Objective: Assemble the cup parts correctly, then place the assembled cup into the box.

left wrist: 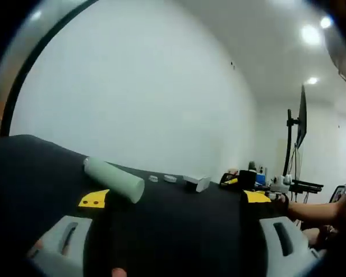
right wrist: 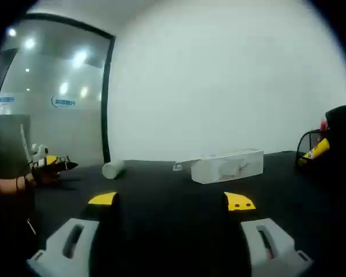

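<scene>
Ceiling lights [left wrist: 311, 34] are glaring overhead; my views are looking soft, bending at the edges, and the dark worktop [right wrist: 173, 190] is swallowing shadows.

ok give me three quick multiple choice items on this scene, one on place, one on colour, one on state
1. Where does the cup body lie?
A. on the black table
B. inside the box
C. between the left gripper's jaws

2. What colour is the box?
A. red
B. white
C. blue

3. How do the right gripper jaws stand?
A. shut on the cup body
B. shut on the box
C. open, holding nothing

Answers: 1 A, it lies on its side on the tabletop ahead of the left gripper; 2 B, its walls are white; 3 C, the jaws stand apart with bare table between them.
</scene>
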The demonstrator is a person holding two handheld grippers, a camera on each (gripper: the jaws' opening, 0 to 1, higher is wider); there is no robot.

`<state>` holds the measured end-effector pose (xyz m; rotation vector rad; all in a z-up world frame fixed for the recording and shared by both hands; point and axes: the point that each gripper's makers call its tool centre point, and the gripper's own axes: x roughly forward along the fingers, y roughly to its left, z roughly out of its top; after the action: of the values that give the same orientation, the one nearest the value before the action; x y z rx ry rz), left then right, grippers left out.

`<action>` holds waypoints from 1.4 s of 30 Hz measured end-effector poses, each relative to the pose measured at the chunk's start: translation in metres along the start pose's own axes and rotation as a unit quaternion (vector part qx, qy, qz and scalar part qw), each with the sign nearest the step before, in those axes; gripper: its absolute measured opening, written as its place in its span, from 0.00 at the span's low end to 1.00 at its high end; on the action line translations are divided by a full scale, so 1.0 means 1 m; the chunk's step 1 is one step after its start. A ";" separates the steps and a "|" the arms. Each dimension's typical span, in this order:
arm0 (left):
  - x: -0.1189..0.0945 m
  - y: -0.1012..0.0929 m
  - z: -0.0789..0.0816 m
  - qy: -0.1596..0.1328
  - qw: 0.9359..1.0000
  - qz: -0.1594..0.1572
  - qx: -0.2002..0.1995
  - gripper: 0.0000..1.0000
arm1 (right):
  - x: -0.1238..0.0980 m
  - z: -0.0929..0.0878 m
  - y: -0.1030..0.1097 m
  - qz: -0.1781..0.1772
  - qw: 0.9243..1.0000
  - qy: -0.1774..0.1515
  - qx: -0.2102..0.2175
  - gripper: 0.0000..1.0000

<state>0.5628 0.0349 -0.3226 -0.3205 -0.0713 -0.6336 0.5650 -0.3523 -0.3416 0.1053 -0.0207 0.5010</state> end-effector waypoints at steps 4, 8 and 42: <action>0.000 -0.001 0.000 0.000 1.000 -0.001 0.000 0.88 | 0.000 0.000 -0.004 0.000 1.000 0.001 0.000 0.68; 0.000 -0.002 0.000 0.000 1.000 -0.001 0.001 0.88 | 0.001 0.000 -0.005 0.001 1.000 0.001 0.000 0.68; -0.002 -0.007 0.002 -0.011 1.000 -0.008 -0.026 0.86 | 0.183 0.042 0.148 0.200 0.920 0.330 -0.072 0.59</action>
<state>0.5572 0.0313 -0.3190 -0.3771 -0.0788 -0.6478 0.6550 -0.1398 -0.2775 -0.2226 0.5928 0.9233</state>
